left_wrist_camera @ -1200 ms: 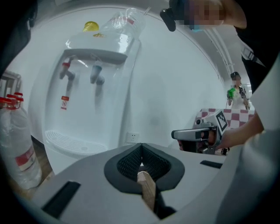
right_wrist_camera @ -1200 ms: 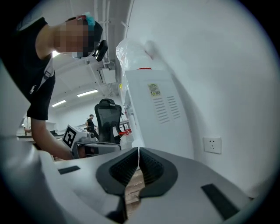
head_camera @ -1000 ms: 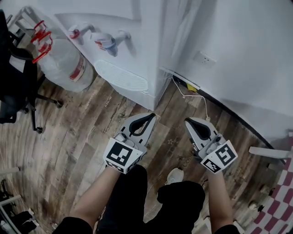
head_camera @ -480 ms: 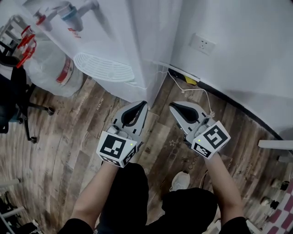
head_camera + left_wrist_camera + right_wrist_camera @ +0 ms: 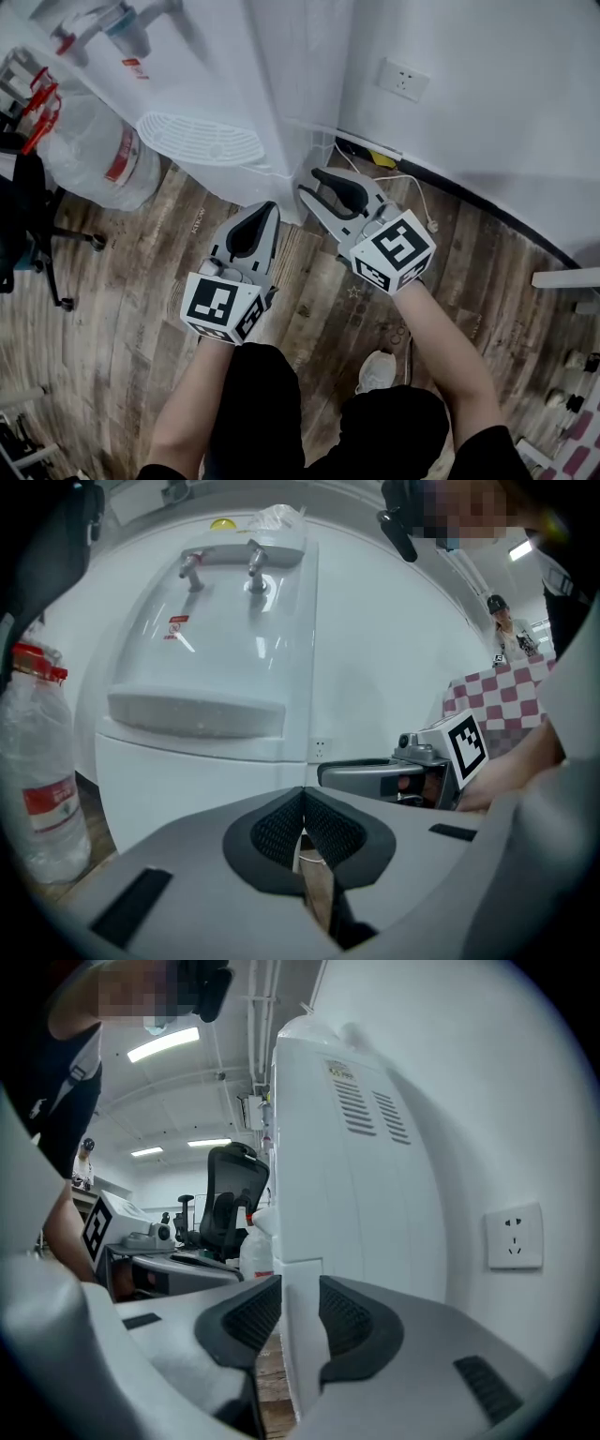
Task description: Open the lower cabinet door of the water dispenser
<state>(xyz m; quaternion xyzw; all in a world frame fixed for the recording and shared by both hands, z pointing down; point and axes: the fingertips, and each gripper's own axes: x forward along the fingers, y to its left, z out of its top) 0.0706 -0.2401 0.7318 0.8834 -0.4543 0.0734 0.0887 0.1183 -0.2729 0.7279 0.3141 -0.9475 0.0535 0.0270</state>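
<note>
L gripper [image 5: 269, 208]: lower centre of head view, jaws pressed together, nothing in them, tips aimed at the dispenser front. Idle.

R gripper [image 5: 300, 1288]: jaws apart, holding nothing. In its own view the white vertical corner edge of the water dispenser [image 5: 281, 75] sits in the gap between the ribbed black pads. Can't tell whether the pads touch it.

Lower cabinet door [image 5: 187, 789]: lower left of L gripper view, flat white panel under the drip tray [image 5: 202, 141], shut flush. No handle visible.

Step in hand (judgement): getting a grip on the door's free edge w/ R.
- Confirm the edge in the gap is the door's, not the fixed side panel.
- Go deep enough for the pads to seat, then close.
- Pull out along the hinge arc, not straight back.
- Glossy plastic probably slips; ribbed pads should help.

Materials/shapes:
- Floor [image 5: 141, 281]: wood-grain planks, matte.
- Dispenser: smooth white plastic, boxy w/ rounded front; tray oval, slotted; louvre vents on side.
- Water bottle [image 5: 94, 150], left edge: clear, red label.
- Wall socket [image 5: 401, 80], upper right: white, on plain wall.
</note>
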